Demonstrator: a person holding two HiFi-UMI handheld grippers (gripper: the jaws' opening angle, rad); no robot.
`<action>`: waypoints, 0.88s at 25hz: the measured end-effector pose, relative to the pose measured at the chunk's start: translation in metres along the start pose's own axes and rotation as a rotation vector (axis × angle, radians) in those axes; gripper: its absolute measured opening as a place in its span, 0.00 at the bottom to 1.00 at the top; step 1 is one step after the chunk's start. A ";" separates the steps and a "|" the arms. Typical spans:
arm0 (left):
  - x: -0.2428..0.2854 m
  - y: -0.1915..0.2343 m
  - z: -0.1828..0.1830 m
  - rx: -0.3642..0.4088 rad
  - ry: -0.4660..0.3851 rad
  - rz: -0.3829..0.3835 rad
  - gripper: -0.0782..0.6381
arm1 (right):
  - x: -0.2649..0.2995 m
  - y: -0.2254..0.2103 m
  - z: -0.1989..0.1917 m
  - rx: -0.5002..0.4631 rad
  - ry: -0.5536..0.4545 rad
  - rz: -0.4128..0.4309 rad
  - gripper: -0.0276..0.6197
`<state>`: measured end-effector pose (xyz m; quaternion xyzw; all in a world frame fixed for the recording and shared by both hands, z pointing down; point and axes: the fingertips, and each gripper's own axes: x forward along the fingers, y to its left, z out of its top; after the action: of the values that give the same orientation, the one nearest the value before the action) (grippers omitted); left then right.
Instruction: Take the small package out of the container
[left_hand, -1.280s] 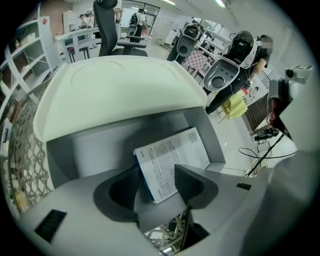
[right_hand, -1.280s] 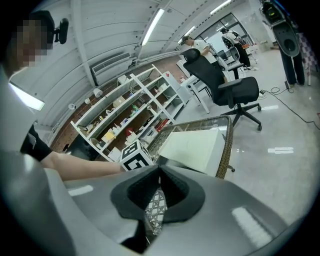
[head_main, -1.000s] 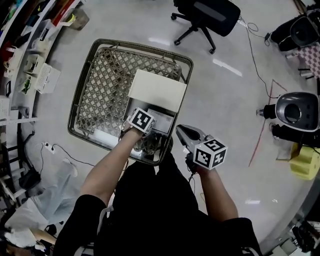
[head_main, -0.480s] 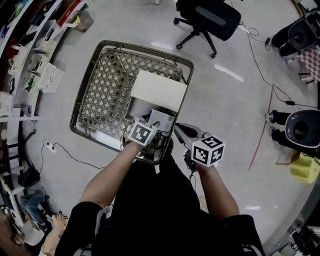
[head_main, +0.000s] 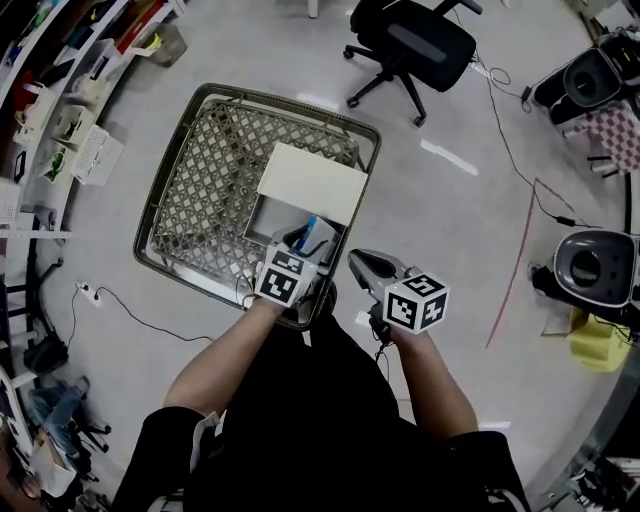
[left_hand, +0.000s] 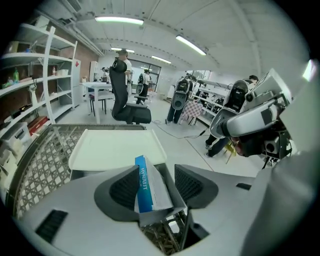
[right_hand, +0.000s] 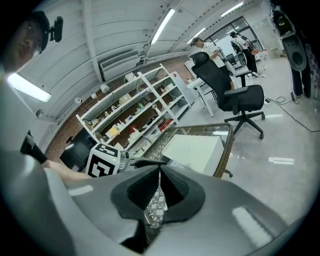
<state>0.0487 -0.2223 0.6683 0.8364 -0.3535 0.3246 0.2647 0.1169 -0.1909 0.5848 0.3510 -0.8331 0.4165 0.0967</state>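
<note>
— Jaws of the left gripper (head_main: 303, 243): closed on the small package (left_hand: 145, 185), blue edge up, pressed against one pad and leaning a little.

— And those of the right gripper (right_hand: 159, 186)?

— Pinched together, with nothing between them. Hanging outside the basket (head_main: 200, 180), over the floor (head_main: 450, 230), near the left one.

— Whereabouts of the package, then?

— Held up over the basket's near corner, apparently not yet past the rim. Hard to tell how far above the mesh. Close beside the white box (head_main: 312, 180) lying inside.

— Worries from here?

— Slipping, mostly. Looks gripped low and off-centre, with fuller contact on one side than the other. Could pivot or slide out on a quick swing and drop back into the basket.

— Anything else?

— Catching the rim on the way out, if carried low toward the body. Bumping the right gripper too, parked just beside the likely exit path. Probably safer to lift higher first, then move slowly sideways, and to shift the right gripper aside beforehand.
</note>
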 end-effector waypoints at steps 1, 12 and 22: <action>0.001 -0.002 0.003 0.001 -0.018 -0.008 0.42 | -0.002 -0.004 0.000 0.003 0.001 -0.008 0.08; -0.002 -0.047 0.013 0.020 -0.087 -0.158 0.38 | 0.015 -0.036 0.004 0.045 0.043 -0.059 0.08; -0.002 -0.076 0.006 0.022 -0.102 -0.269 0.37 | 0.042 -0.049 -0.022 0.068 0.154 -0.075 0.12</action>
<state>0.1078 -0.1795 0.6463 0.8944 -0.2476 0.2472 0.2786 0.1154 -0.2156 0.6483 0.3518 -0.7949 0.4662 0.1641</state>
